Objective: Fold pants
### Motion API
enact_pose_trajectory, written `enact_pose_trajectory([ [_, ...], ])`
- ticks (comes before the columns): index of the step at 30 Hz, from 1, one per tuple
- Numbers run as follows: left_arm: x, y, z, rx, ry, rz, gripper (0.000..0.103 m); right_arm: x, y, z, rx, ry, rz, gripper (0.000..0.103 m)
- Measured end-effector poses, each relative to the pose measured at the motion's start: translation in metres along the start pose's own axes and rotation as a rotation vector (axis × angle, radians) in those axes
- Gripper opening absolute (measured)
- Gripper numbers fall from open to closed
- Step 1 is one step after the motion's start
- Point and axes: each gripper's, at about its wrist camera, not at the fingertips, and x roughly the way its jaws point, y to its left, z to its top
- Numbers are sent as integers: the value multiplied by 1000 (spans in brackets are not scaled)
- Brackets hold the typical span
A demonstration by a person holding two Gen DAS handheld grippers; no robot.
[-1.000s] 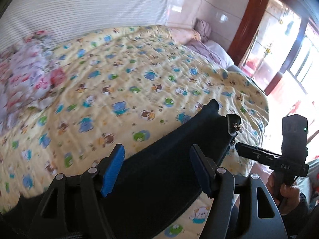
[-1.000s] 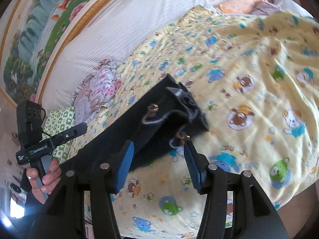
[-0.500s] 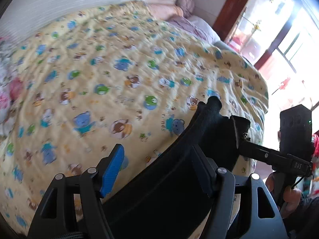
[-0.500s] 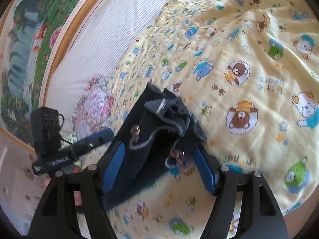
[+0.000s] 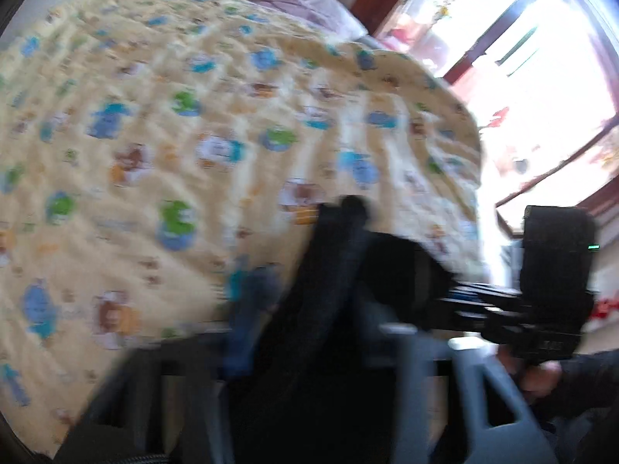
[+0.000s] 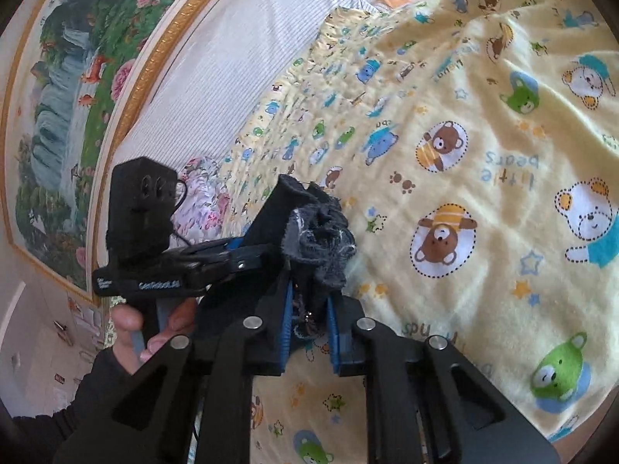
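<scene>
— Where are the dark navy denim pants (image 6: 309, 228)?

— Bunched above the yellow bear-print quilted bedspread (image 6: 483, 178), frayed hem up, pinched tight between the blue pads of the right gripper (image 6: 307, 328).

— And the left gripper (image 5: 309, 309)?

— Its own view is blurred; the dark cloth (image 5: 340, 290) fills the gap between its fingers, and the right view shows it closed on the fabric just beside.

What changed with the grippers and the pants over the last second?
The right gripper closed from open onto the frayed end of the black pants. The left gripper swung in and pinches the same bunch. The pants stay on the yellow bear quilt.
</scene>
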Motion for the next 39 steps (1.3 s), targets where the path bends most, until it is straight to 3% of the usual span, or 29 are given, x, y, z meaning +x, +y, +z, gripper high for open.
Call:
enact_pose_trajectory([
  [3,-7,-6,-7,24,-28,-1,11,-1,0,1,0,-2,10,16],
  [8,-40,-18,-17,29,-118,-11,10,-7,12,4,-25,-24,52,16],
  [20,-129,-21,-63,22,-303,2,10,-15,90,0,-174,-32,249,16],
  [28,-166,-11,-112,-33,-403,18,10,9,137,-17,-212,52,385,16],
  [39,-185,40,-191,-197,-508,11,10,69,173,-58,-249,215,454,16],
])
